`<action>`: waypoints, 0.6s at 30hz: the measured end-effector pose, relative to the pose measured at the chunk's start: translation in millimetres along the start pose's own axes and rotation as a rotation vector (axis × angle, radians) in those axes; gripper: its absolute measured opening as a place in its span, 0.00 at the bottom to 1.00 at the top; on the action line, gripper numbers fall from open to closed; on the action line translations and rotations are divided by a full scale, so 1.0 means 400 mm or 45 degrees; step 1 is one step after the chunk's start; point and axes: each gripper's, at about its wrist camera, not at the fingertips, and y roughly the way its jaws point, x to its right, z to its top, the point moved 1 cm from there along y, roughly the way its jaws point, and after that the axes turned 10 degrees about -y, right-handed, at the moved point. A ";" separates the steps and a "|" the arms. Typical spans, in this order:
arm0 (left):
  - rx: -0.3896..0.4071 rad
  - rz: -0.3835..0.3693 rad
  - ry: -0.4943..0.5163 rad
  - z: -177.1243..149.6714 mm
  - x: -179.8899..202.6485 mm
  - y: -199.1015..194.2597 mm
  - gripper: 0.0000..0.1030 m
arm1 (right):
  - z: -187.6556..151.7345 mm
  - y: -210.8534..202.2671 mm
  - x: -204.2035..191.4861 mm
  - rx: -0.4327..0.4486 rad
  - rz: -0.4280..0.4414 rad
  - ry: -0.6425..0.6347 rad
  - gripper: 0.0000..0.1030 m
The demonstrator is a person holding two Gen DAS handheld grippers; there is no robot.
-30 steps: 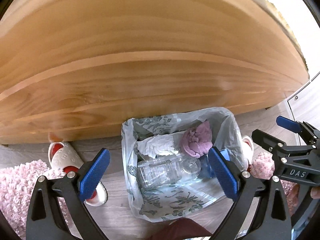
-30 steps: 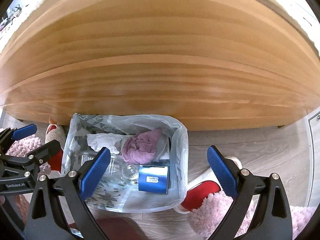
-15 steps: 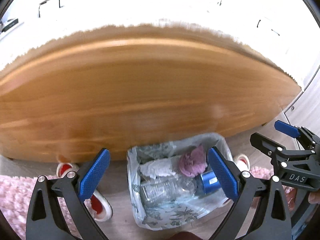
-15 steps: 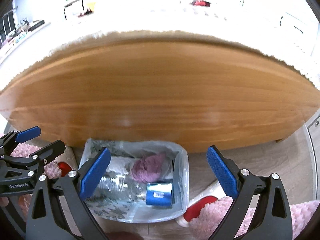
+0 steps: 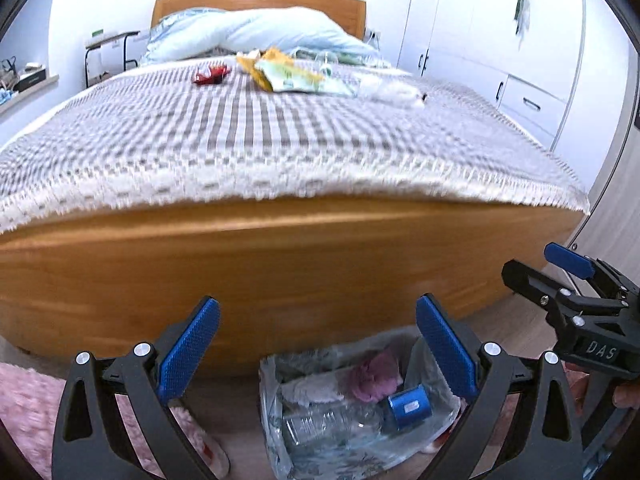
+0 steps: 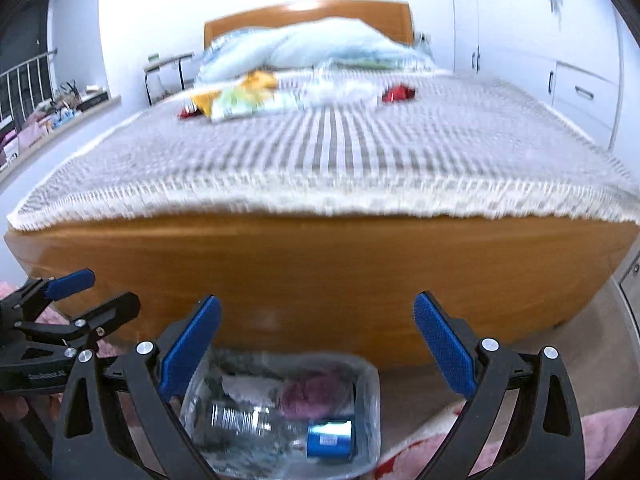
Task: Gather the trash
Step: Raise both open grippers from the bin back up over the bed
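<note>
While both claws hang spread wide and empty at the foot of a wooden bed [image 5: 280, 264], a plastic-lined trash bin [image 5: 434, 378] stands on the floor against the bed's footboard, directly below them. The left claw [image 5: 318, 354] and the right claw [image 6: 316, 350] sit side by side above the bin, each visible at the edge of the other's view. Inside the bin lie a clear plastic bottle [image 5: 320, 420], a blue can [image 5: 410, 406], a crumpled pink cloth [image 5: 376, 374] and white paper [image 5: 310, 390]. Farther up the bed, on its checked bedspread [image 5: 280, 128], more litter waits near the pillows [image 5: 256, 32]: a red wrapper [image 5: 210, 75], yellow and green packaging [image 5: 290, 72] and a white crumpled piece [image 5: 390, 89]. Pink rug [image 5: 24, 408] flanks the bin on the floor.
</note>
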 end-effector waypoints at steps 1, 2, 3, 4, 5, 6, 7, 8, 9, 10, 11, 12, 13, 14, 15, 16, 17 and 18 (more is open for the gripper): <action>0.012 -0.008 -0.002 0.004 0.004 -0.003 0.92 | 0.007 -0.011 0.003 0.024 0.001 0.006 0.90; 0.021 -0.017 -0.001 0.008 0.009 -0.006 0.92 | 0.014 -0.019 0.006 0.045 0.003 0.014 0.90; 0.028 -0.028 0.004 0.012 0.014 -0.009 0.92 | 0.021 -0.027 0.010 0.064 0.004 0.024 0.90; 0.034 -0.040 0.007 0.016 0.018 -0.013 0.92 | 0.026 -0.034 0.012 0.084 0.003 0.032 0.90; 0.039 -0.048 0.008 0.019 0.023 -0.015 0.92 | 0.032 -0.042 0.016 0.102 0.001 0.039 0.90; 0.045 -0.053 0.009 0.021 0.026 -0.017 0.92 | 0.038 -0.048 0.018 0.119 0.000 0.046 0.90; 0.055 -0.058 0.011 0.025 0.031 -0.020 0.92 | 0.043 -0.056 0.015 0.134 0.002 0.052 0.90; 0.063 -0.065 0.012 0.027 0.034 -0.023 0.92 | 0.048 -0.062 0.014 0.149 0.006 0.058 0.90; 0.074 -0.072 0.009 0.032 0.036 -0.026 0.92 | 0.054 -0.066 0.016 0.165 0.011 0.066 0.90; 0.082 -0.074 0.005 0.034 0.038 -0.028 0.92 | 0.061 -0.070 0.017 0.184 0.013 0.074 0.90; 0.091 -0.079 0.001 0.039 0.040 -0.030 0.92 | 0.066 -0.077 0.020 0.204 0.016 0.080 0.90; 0.094 -0.086 -0.001 0.043 0.041 -0.030 0.92 | 0.072 -0.083 0.021 0.222 0.016 0.086 0.90; 0.097 -0.091 -0.005 0.046 0.042 -0.032 0.92 | 0.078 -0.089 0.023 0.241 0.015 0.092 0.90; 0.104 -0.096 -0.008 0.050 0.043 -0.034 0.92 | 0.083 -0.096 0.028 0.257 0.017 0.101 0.90; 0.111 -0.104 -0.010 0.055 0.044 -0.036 0.92 | 0.087 -0.100 0.030 0.274 0.020 0.113 0.90; 0.118 -0.112 -0.015 0.060 0.045 -0.038 0.92 | 0.091 -0.103 0.030 0.287 0.023 0.125 0.90; 0.127 -0.123 -0.023 0.066 0.044 -0.042 0.92 | 0.096 -0.104 0.031 0.298 0.027 0.135 0.90; 0.135 -0.130 -0.030 0.071 0.042 -0.045 0.92 | 0.099 -0.106 0.031 0.310 0.030 0.143 0.90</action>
